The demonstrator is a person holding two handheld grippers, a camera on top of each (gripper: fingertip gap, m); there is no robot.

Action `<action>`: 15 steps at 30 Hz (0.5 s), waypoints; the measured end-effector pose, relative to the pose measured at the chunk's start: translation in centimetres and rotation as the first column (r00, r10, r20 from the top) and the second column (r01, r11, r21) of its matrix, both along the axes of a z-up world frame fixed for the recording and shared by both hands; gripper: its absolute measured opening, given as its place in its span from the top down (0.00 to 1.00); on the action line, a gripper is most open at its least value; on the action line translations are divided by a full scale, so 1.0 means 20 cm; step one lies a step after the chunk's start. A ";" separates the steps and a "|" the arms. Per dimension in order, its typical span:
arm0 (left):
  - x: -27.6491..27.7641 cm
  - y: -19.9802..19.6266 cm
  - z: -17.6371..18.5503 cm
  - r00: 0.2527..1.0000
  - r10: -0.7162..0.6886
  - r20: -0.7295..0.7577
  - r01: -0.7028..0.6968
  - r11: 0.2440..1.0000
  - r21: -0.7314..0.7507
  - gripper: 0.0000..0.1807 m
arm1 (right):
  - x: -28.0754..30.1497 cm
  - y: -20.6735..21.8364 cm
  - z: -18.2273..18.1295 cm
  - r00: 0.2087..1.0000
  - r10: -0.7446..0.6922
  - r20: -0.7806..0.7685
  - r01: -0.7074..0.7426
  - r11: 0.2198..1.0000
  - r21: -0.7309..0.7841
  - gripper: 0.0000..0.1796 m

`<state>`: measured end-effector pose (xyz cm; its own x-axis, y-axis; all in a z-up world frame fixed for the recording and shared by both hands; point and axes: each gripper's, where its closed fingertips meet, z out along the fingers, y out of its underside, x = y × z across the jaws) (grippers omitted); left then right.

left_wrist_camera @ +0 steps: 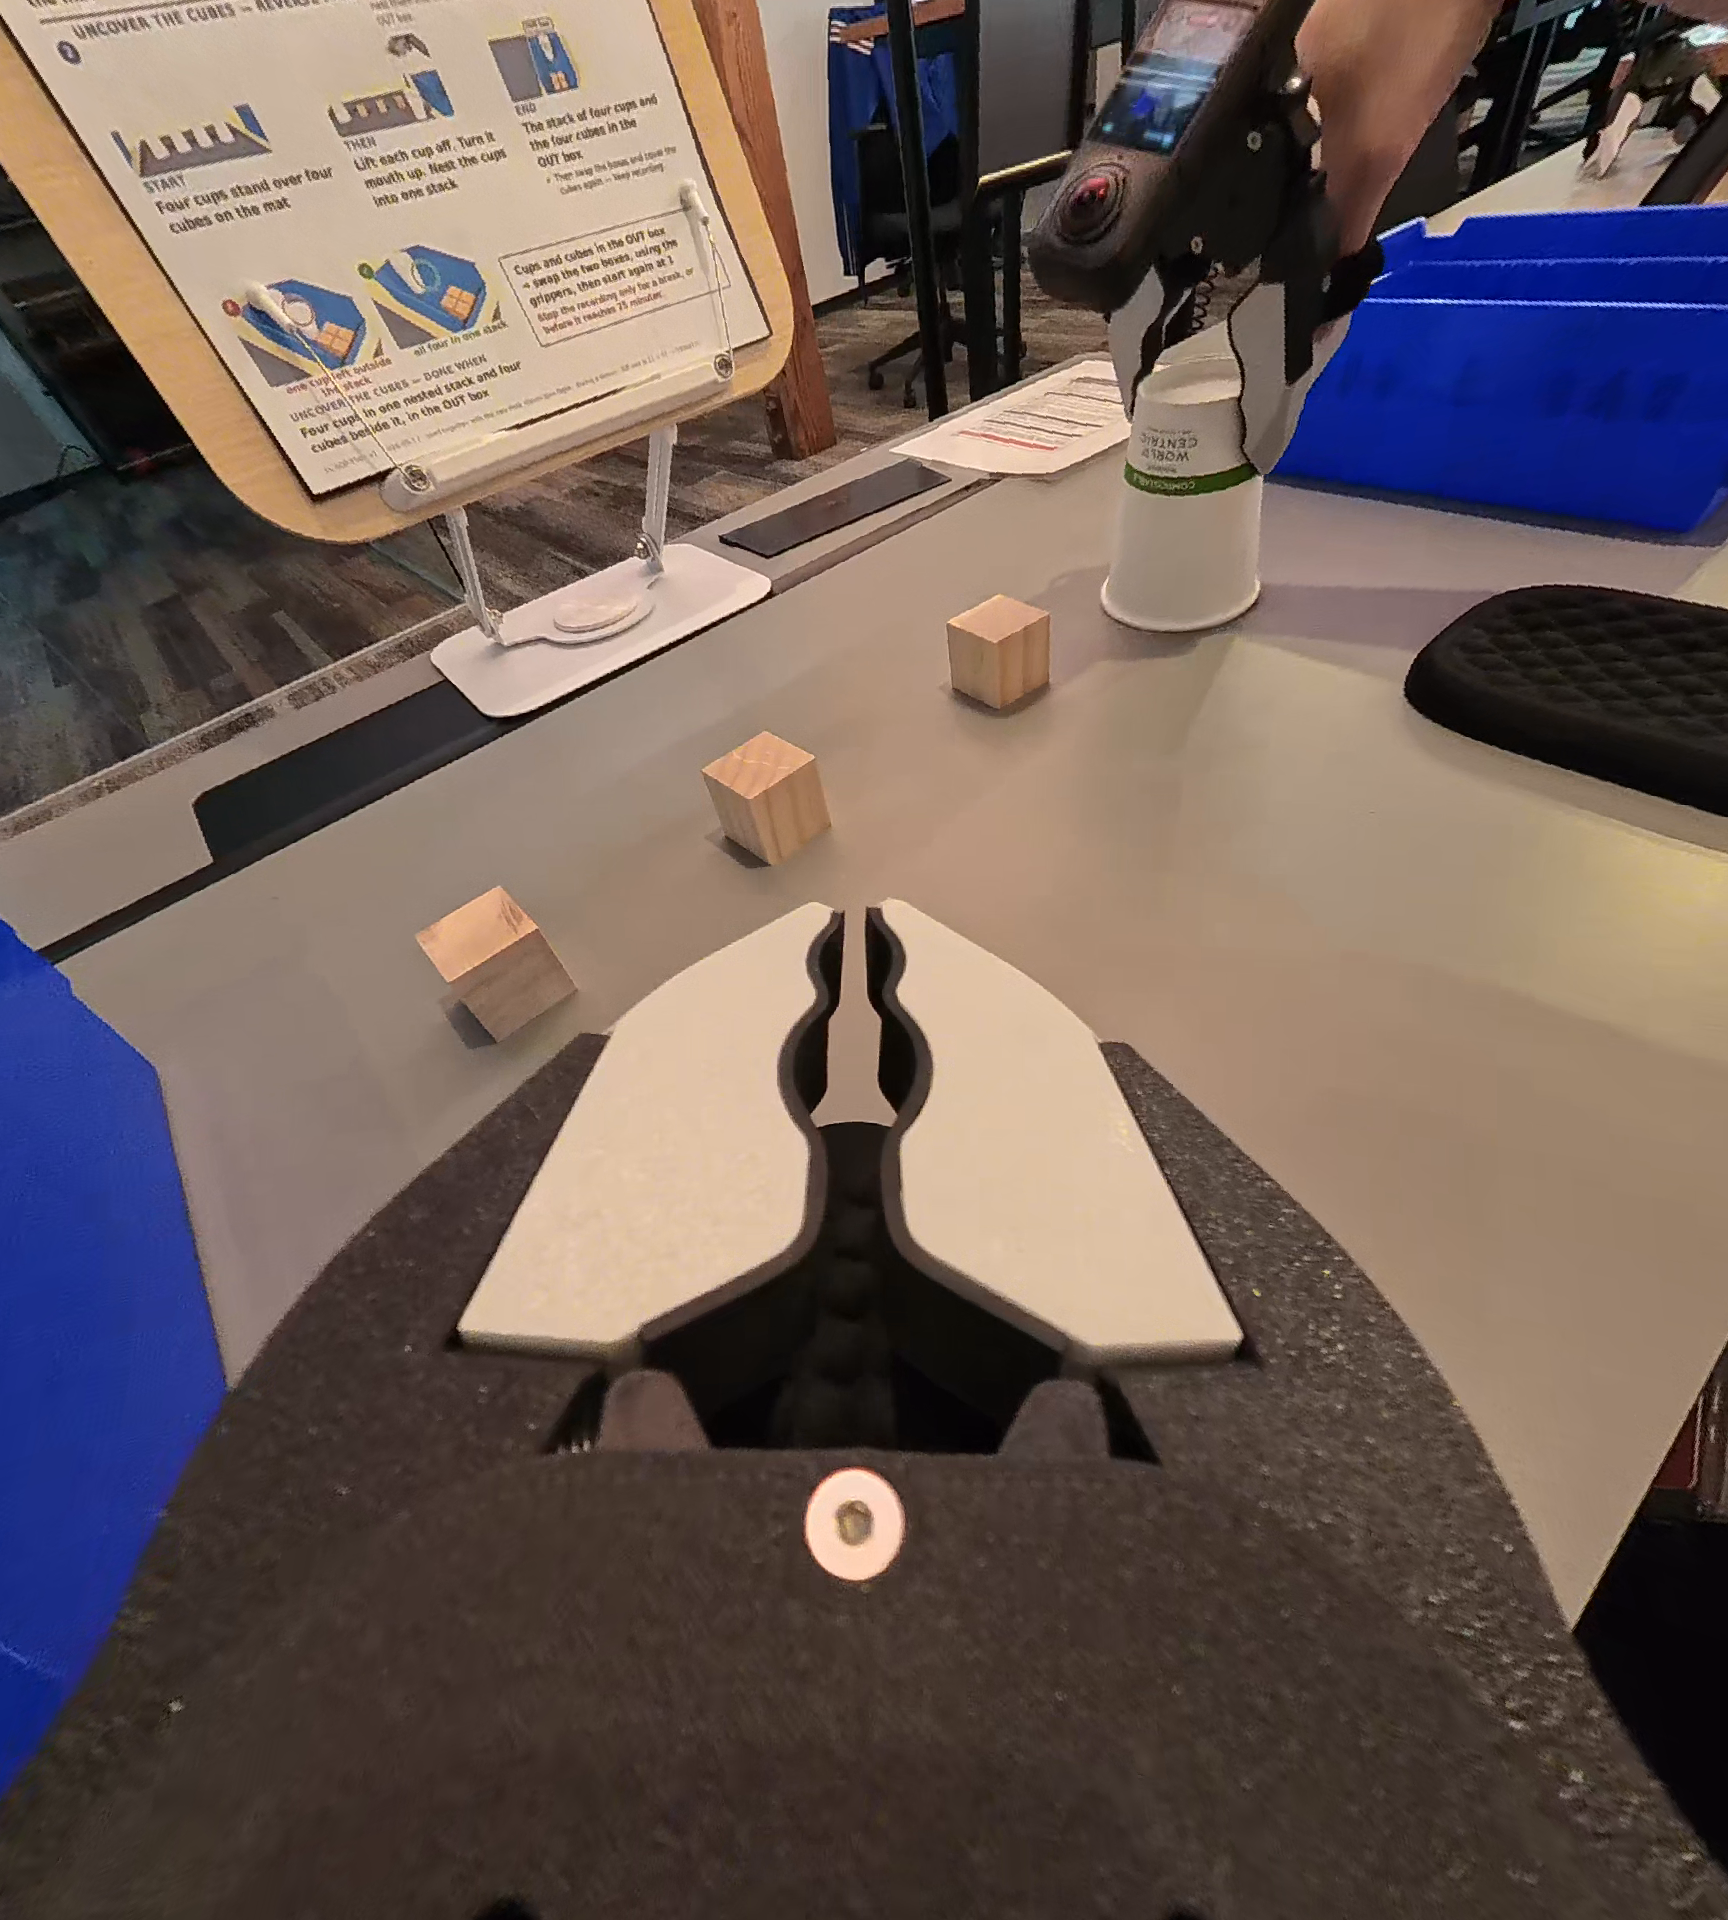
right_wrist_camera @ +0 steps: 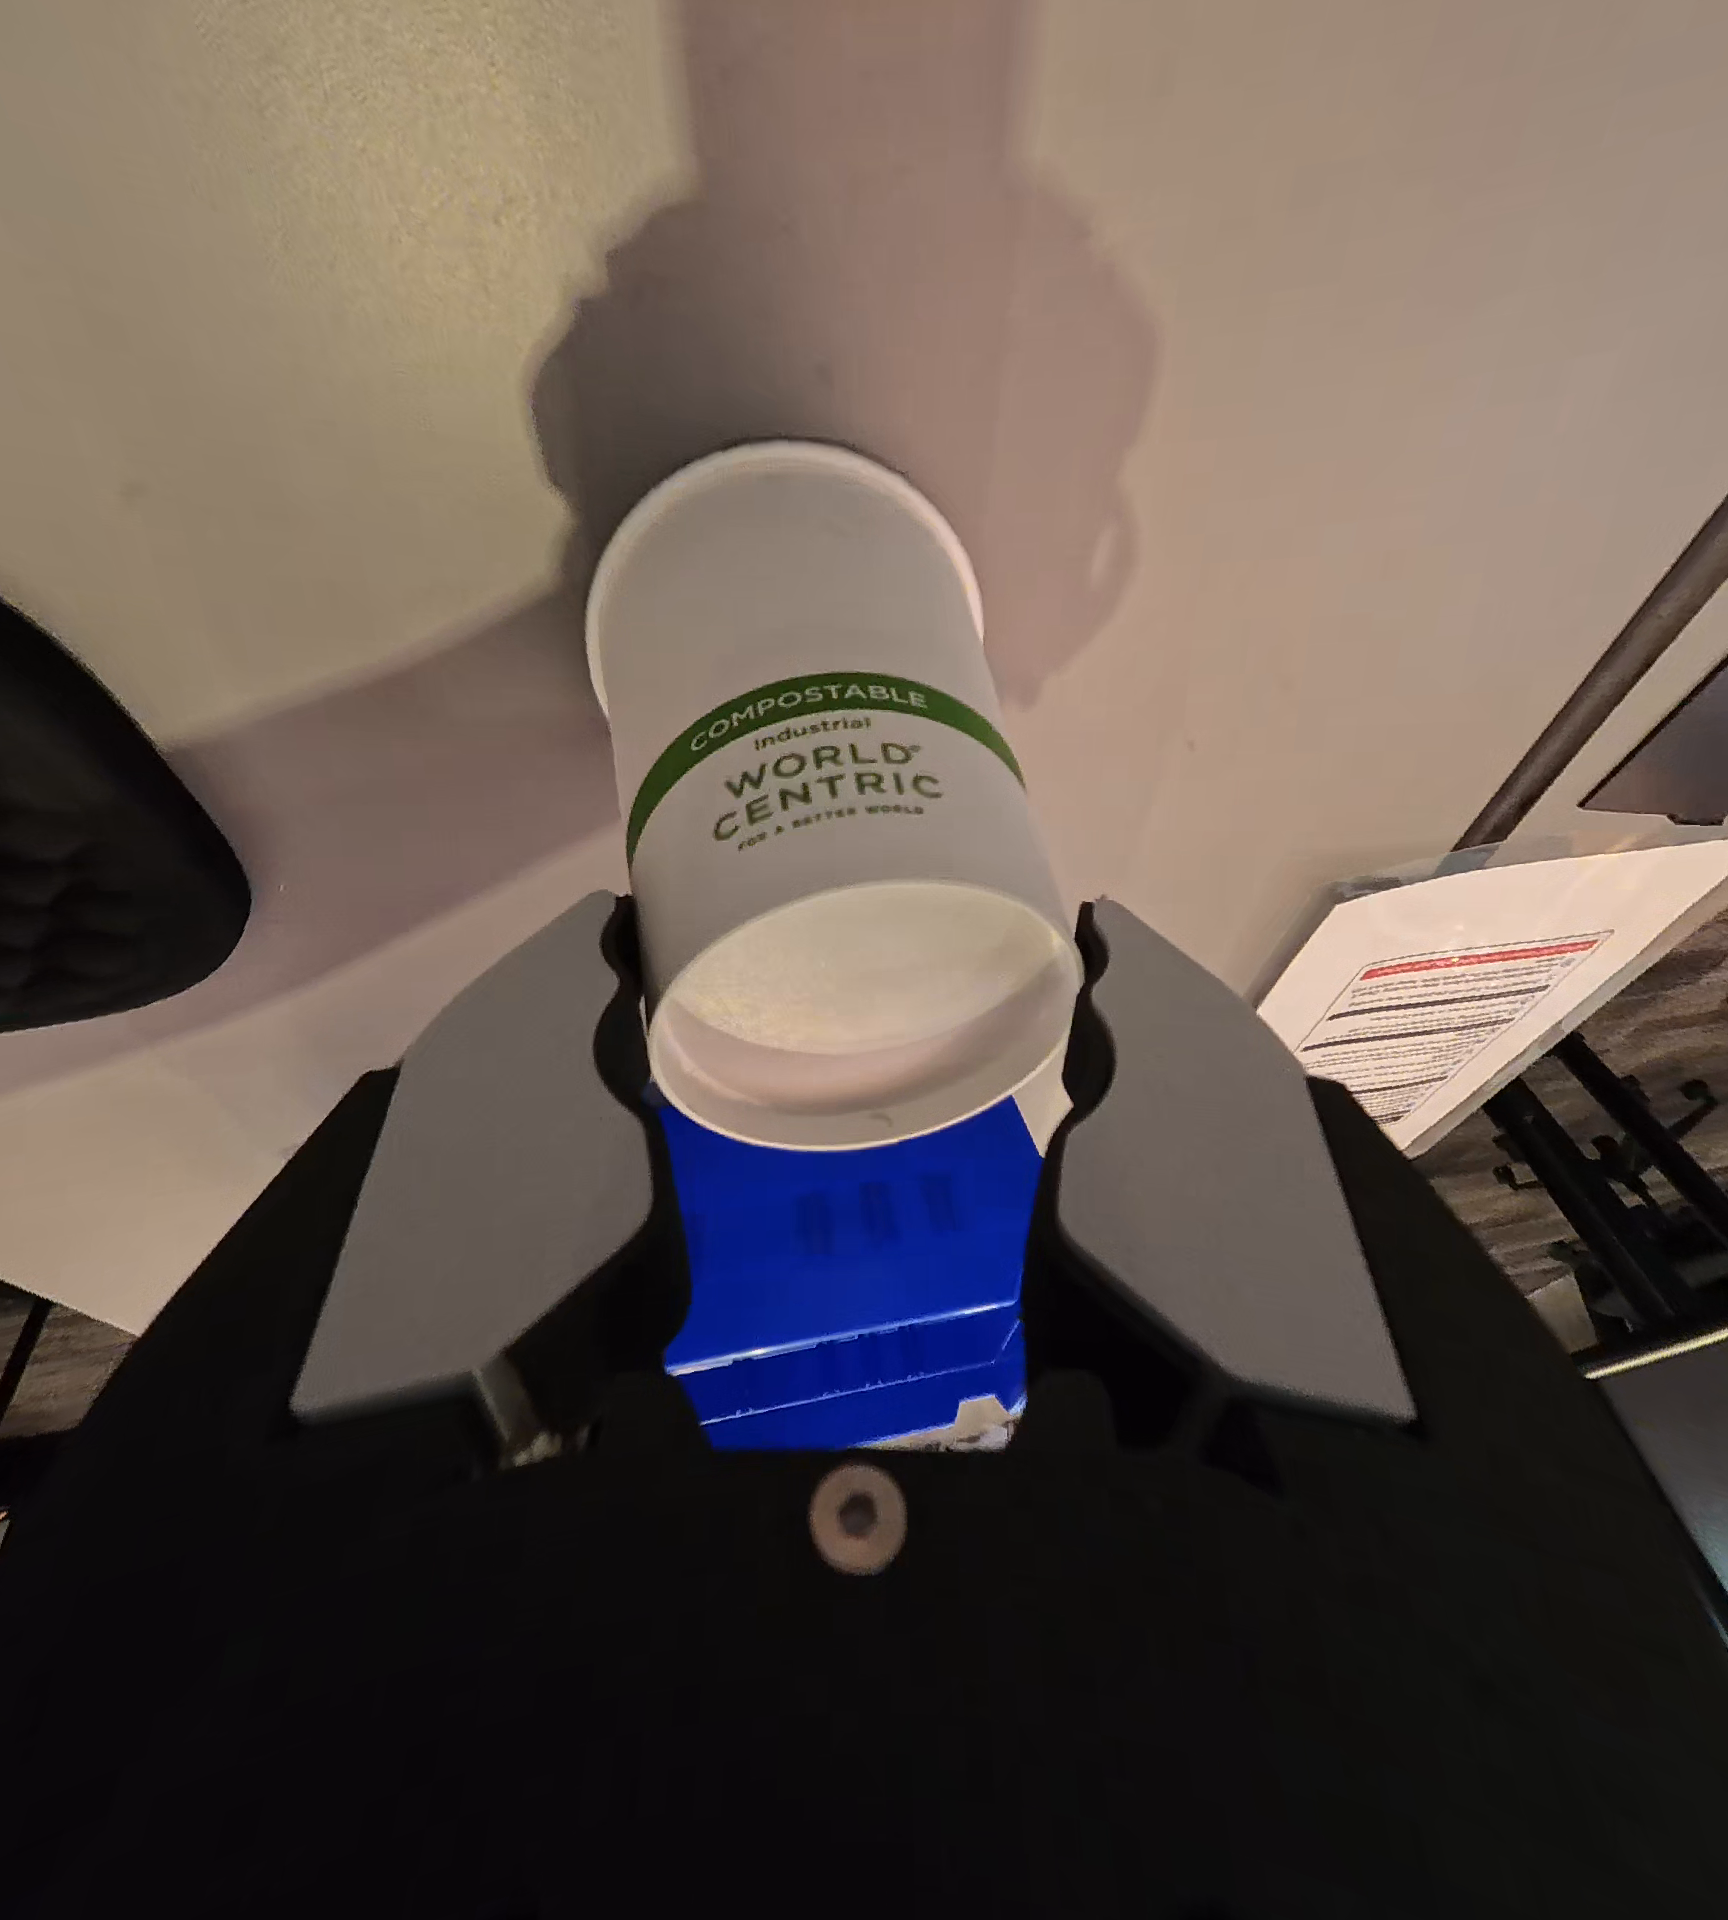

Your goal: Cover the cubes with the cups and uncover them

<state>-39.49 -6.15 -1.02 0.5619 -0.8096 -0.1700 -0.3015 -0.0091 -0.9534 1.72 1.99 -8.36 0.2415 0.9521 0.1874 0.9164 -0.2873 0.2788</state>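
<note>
Three bare cubes (left_wrist_camera: 766, 795); right tool (right_wrist_camera: 855, 997) grips one inverted cup (right_wrist_camera: 818, 790).

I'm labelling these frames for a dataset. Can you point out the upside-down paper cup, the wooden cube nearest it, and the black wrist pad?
Paper cup (left_wrist_camera: 1184, 540): left wrist view, lower side wall.
Nearest wooden cube (left_wrist_camera: 998, 651): left wrist view, front face.
Black wrist pad (left_wrist_camera: 1629, 696): left wrist view, quilted top.
</note>
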 end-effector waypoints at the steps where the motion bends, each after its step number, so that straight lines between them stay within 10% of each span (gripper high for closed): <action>1: 0.00 0.00 0.00 1.000 0.000 0.002 0.000 1.000 -0.001 0.98 | 0.00 0.00 0.00 1.000 0.002 0.006 -0.002 1.000 0.001 0.56; 15: -0.16 0.00 0.15 0.998 0.053 0.025 -0.054 0.998 0.042 0.98 | -0.12 -0.03 0.28 0.991 0.074 -0.114 -0.051 0.980 0.194 0.49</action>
<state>-42.72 -6.09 1.91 0.6088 -0.7703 -0.1900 -0.2790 0.0163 -0.9602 -0.66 1.43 -2.86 0.2143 0.9157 0.3399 0.9576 -0.2655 0.1115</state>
